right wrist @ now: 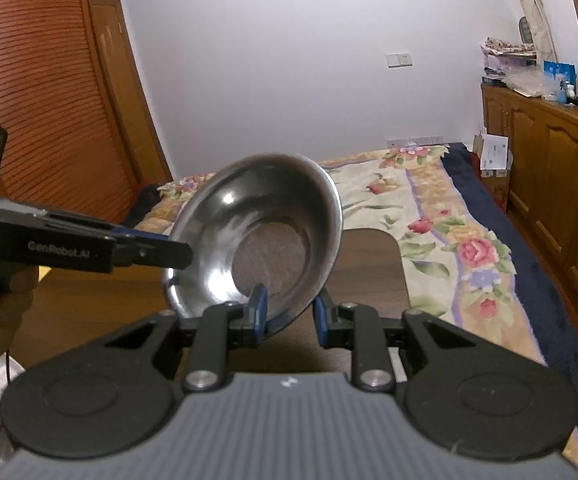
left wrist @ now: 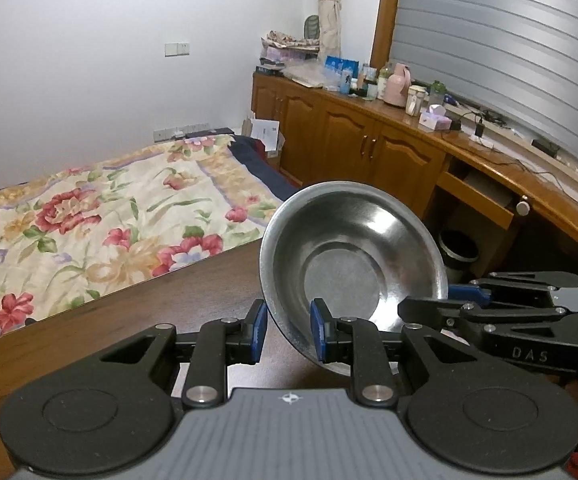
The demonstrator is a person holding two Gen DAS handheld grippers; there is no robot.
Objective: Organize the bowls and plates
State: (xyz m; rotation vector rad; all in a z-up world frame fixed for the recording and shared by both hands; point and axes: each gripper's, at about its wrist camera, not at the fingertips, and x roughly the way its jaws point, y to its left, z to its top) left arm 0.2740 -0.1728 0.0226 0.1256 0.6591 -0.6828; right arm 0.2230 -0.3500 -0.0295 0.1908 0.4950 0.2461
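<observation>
Steel bowl (left wrist: 353,256) tilted, held off dark wood table (left wrist: 149,320) by both grippers. Left gripper (left wrist: 289,330) clamped on near rim; right gripper (right wrist: 289,314) pinched on opposite rim, angled down. "GenRobot.AI" readable on left unit, "DAS" on right. Floral bedspread (left wrist: 101,216) beyond table; cluttered wooden cabinets (left wrist: 353,136) far right.

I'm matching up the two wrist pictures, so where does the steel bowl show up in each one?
Left wrist: steel bowl right of centre, tilted, its rim between the left claw pads, right claw at its right edge.
Right wrist: bowl centre-left, tilted, rim in the right claw, left claw entering from the left.
Shared landmark: floral bedspread.
</observation>
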